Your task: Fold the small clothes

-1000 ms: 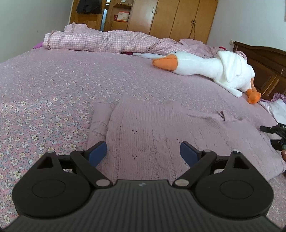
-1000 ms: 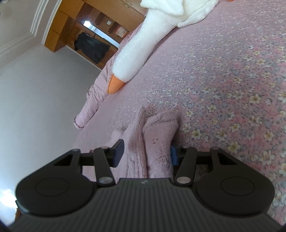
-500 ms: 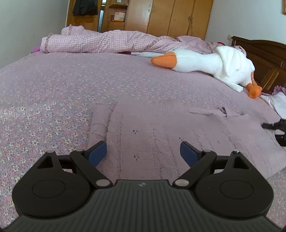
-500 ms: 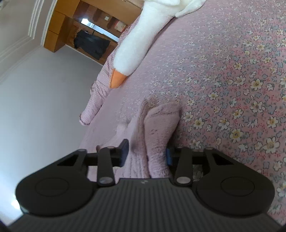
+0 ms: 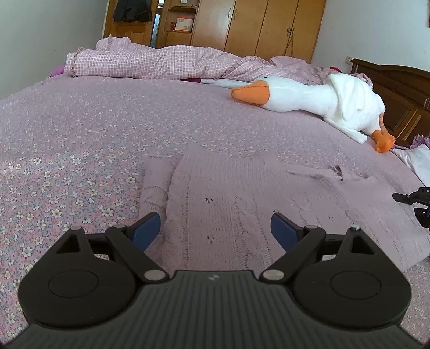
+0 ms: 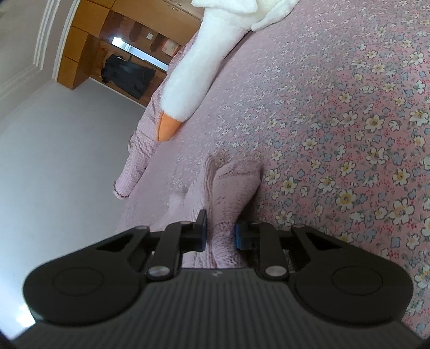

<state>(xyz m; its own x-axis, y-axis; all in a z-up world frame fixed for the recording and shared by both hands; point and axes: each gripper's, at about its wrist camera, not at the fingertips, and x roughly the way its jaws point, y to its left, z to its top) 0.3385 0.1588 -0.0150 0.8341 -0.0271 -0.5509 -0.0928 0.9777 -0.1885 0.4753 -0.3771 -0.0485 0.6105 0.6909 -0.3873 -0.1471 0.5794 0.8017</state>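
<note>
A small pale pink knitted sweater [image 5: 242,204] lies flat on the flowered bedspread [image 5: 80,139], one sleeve folded in at its left side. My left gripper [image 5: 215,231] hovers just above the sweater's near edge, open, with nothing between its blue pads. In the right wrist view my right gripper [image 6: 219,233] is shut on a bunched edge of the same sweater [image 6: 231,188], the knit squeezed between both pads. The right gripper's black tip [image 5: 414,198] peeks in at the far right of the left wrist view, at the sweater's right edge.
A white plush goose [image 5: 309,102] with an orange beak lies across the far side of the bed. A checked pink duvet [image 5: 161,64] is heaped behind it. A dark wooden headboard [image 5: 397,91] stands at the right, wooden wardrobes [image 5: 255,24] at the back.
My right gripper's fingers have closed in on the sweater's edge, from a wider gap to pinching the knit. The left gripper has stayed open, with its view shifting only slightly.
</note>
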